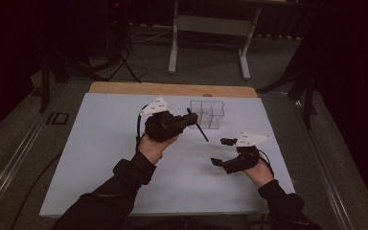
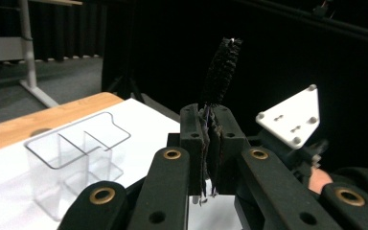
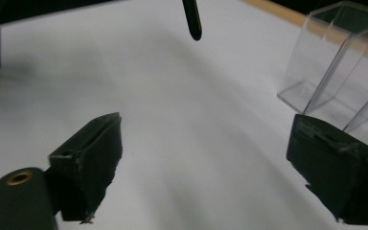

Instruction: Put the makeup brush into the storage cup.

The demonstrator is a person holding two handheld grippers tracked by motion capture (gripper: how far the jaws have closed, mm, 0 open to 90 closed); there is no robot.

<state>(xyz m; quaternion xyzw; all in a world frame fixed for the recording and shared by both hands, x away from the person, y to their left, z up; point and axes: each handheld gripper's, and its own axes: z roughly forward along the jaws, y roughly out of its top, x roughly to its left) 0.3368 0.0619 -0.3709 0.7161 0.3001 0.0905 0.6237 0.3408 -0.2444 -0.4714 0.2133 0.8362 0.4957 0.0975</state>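
You have one thin black brush clamped in your left gripper, raised above the white table sheet just beside the one clear divided organizer (its compartments look bare). Your right gripper hangs with jaws wide apart, gripping nothing, near the sheet's right side. One white-legged bench stands on the floor behind the table.

clear organizer cut off at picture's edge.
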